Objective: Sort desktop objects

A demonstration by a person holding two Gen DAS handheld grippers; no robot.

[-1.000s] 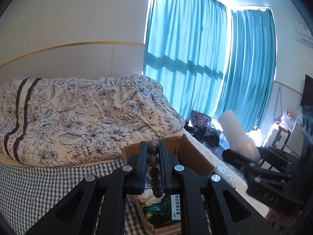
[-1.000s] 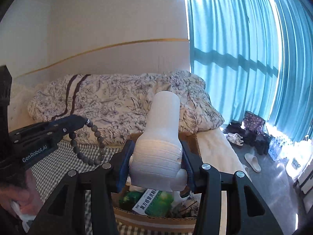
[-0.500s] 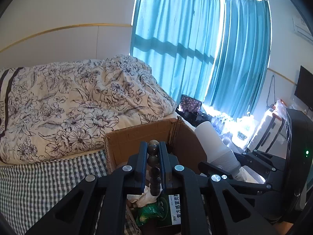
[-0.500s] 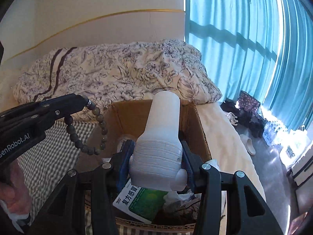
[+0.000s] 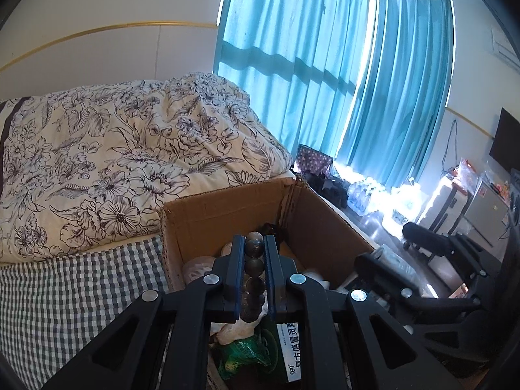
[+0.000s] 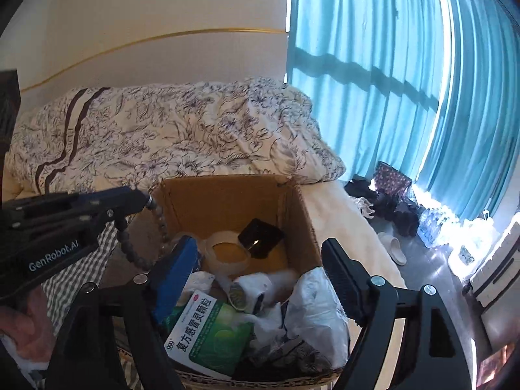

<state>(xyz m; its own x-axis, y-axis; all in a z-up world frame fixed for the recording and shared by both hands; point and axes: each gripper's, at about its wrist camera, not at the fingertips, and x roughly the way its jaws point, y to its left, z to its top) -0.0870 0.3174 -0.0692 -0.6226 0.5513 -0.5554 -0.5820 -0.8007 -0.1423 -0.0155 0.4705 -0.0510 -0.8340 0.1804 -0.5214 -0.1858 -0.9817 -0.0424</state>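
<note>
Your left tool (image 5: 253, 261) pinches bead bracelet (image 5: 253, 276) above cardboard box (image 6: 227, 195); right tool (image 6: 260, 271) spread, empty. Next: release beads inside.

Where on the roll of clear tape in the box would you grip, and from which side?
Grip the tape roll across its ring wall, one finger in the centre hole, coming from above: it lies flat in the cardboard box, hole upward, with the walls blocking side approaches.
</note>
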